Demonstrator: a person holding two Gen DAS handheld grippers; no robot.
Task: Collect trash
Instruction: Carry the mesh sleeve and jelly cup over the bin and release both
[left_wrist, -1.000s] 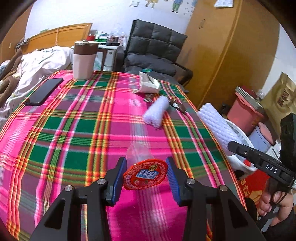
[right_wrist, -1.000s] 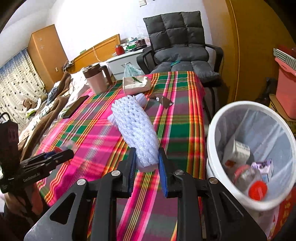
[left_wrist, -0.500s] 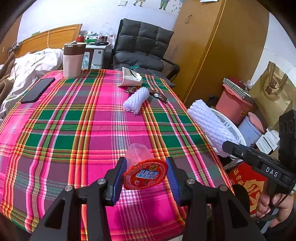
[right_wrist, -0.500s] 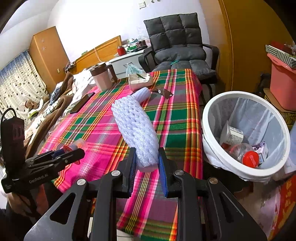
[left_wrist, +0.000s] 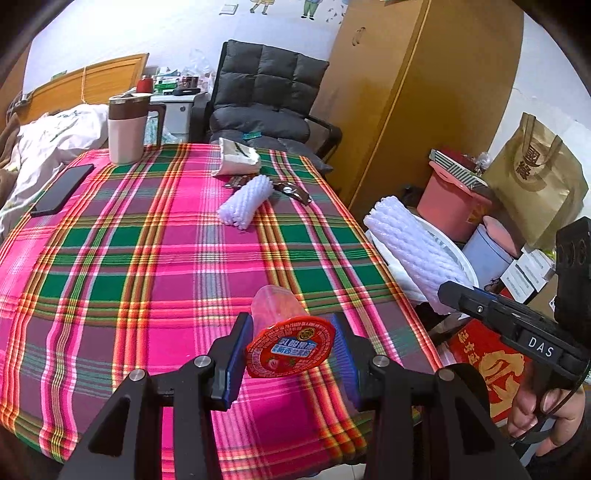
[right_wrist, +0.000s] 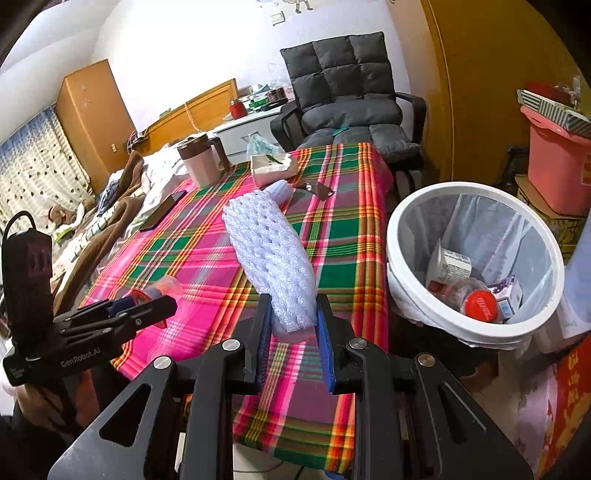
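Plaid table (left_wrist: 147, 258); red-lidded clear cup (left_wrist: 288, 345)

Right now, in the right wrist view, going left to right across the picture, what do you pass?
Left gripper holding a red-lidded cup → white foam net sleeve clamped in the right gripper → white trash bin → pink container.
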